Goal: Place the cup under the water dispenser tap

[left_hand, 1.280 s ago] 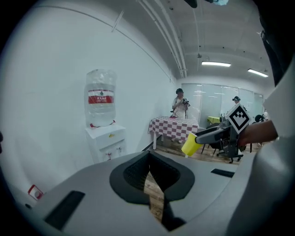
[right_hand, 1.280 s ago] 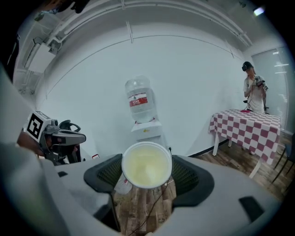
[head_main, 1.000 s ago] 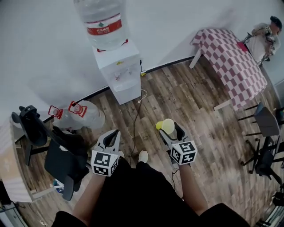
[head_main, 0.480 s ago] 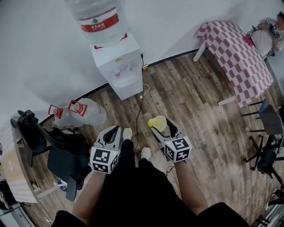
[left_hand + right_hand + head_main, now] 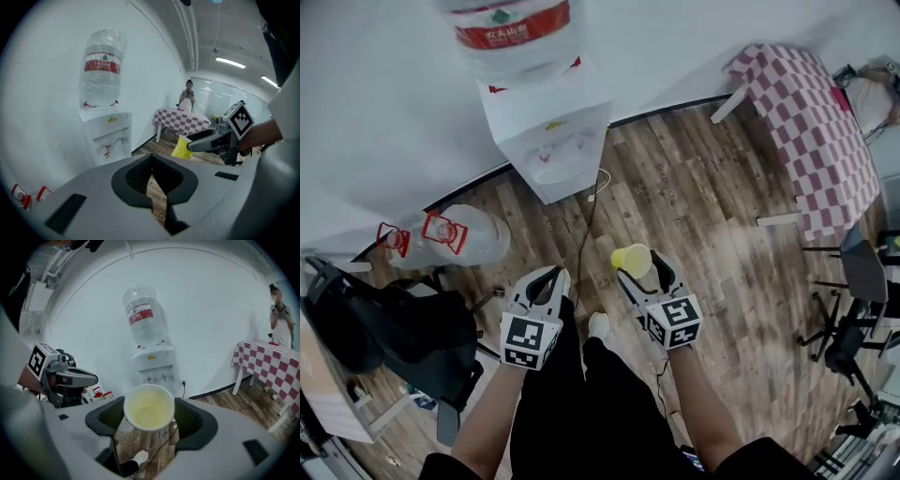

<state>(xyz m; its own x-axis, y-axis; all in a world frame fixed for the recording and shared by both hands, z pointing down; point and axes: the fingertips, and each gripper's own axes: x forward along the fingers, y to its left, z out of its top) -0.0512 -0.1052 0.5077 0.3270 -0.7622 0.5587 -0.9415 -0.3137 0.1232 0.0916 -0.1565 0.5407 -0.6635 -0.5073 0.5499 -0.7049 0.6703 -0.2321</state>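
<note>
A yellow cup (image 5: pixel 631 259) sits upright between the jaws of my right gripper (image 5: pixel 639 269), which is shut on it; its open mouth (image 5: pixel 148 407) faces the right gripper view. The white water dispenser (image 5: pixel 551 141) with its big clear bottle (image 5: pixel 516 37) stands against the wall ahead, taps (image 5: pixel 156 378) over a recess. The cup is well short of it, above the wooden floor. My left gripper (image 5: pixel 546 285) is beside the right one, shut and holding nothing (image 5: pixel 151 174).
Spare water bottles with red handles (image 5: pixel 441 239) lie left of the dispenser. A black office chair (image 5: pixel 389 333) is at my left. A checkered table (image 5: pixel 811 122) stands right, a person (image 5: pixel 280 319) behind it. A cable (image 5: pixel 586 230) runs across the floor.
I have stepped closer to the dispenser; it now sits larger and nearer in the head view. The right gripper still carries the cup, and both grippers keep their places side by side.
</note>
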